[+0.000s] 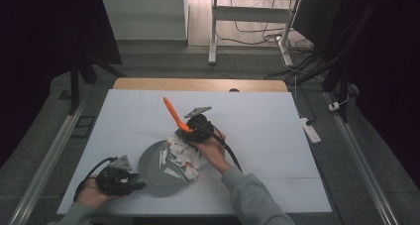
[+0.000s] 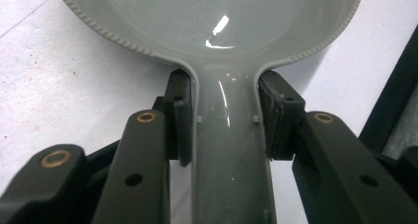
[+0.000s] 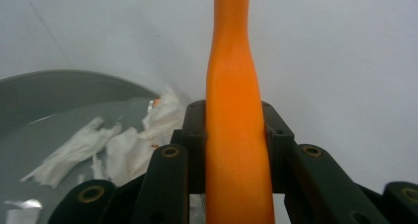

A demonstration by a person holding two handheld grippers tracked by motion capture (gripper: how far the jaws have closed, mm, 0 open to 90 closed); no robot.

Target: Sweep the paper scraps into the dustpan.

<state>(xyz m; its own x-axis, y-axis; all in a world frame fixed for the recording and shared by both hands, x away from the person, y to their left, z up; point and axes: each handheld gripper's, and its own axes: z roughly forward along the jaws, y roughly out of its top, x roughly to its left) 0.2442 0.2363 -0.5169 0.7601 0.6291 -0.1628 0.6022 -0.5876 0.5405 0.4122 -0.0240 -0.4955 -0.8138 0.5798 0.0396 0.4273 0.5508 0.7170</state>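
Left tool (image 2: 224,125) seen pinching grey dustpan (image 2: 226,31) handle. Right tool (image 3: 236,130) clamped on orange handle (image 3: 234,86); brush end cut off. Paper scraps (image 1: 181,155) seen in pan.

No readable text, label, brand, number or sign appears anywhere.

White table (image 1: 257,116), power strip (image 1: 310,130)
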